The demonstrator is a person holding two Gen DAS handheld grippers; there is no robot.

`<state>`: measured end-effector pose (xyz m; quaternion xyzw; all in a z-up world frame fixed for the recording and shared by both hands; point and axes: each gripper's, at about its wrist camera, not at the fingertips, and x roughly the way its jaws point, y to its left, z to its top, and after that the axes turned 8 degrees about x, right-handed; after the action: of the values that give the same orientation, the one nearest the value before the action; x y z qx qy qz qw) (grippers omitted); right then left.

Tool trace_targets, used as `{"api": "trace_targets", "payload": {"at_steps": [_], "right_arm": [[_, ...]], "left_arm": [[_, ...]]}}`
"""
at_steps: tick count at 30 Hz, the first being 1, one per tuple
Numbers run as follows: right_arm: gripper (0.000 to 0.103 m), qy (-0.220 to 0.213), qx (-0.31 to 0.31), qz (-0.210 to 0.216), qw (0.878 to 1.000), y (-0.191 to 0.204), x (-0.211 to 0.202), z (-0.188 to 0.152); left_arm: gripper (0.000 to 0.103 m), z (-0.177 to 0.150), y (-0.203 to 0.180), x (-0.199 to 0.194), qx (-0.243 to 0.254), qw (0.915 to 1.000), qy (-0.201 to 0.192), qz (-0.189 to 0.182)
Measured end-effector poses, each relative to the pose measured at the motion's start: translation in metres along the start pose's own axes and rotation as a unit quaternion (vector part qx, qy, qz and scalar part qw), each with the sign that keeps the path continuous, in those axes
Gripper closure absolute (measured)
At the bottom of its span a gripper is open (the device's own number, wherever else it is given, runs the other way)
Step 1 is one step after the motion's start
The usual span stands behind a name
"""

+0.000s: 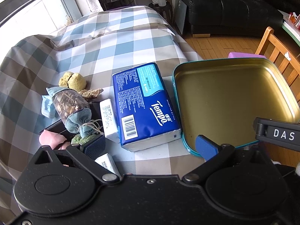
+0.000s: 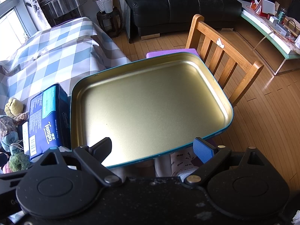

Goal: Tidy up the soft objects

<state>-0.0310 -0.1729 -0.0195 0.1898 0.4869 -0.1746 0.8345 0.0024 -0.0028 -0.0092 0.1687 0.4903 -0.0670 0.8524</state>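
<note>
A blue Tempo tissue pack (image 1: 144, 103) lies on the checked tablecloth beside an empty gold tin tray (image 1: 234, 101) with a teal rim. Left of the pack are a small white tissue packet (image 1: 108, 120), a sachet bag (image 1: 73, 110) tied with string, a yellow plush (image 1: 73, 80), a blue face mask (image 1: 46, 106), a green scrubber (image 1: 82, 139) and a pink soft thing (image 1: 52, 138). My left gripper (image 1: 150, 146) is open, low in front of the pack. My right gripper (image 2: 155, 148) is open over the tray's (image 2: 150, 101) near rim. The pack (image 2: 46, 120) shows at left there.
A wooden chair (image 2: 223, 56) with a purple cushion (image 2: 172, 53) stands behind the tray. A black sofa (image 2: 180, 3) and a plant stand (image 2: 106, 18) are at the back, a cluttered side table (image 2: 271, 30) at right. Another white packet (image 1: 108, 164) lies under my left gripper.
</note>
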Motion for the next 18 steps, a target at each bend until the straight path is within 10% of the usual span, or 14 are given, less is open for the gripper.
{"api": "trace_targets", "payload": {"at_steps": [18], "right_arm": [[0.009, 0.002, -0.005, -0.002, 1.0, 0.0059, 0.0022, -0.0036]], "left_arm": [[0.004, -0.0014, 0.0008, 0.0022, -0.003, 1.0, 0.007, -0.001]]}}
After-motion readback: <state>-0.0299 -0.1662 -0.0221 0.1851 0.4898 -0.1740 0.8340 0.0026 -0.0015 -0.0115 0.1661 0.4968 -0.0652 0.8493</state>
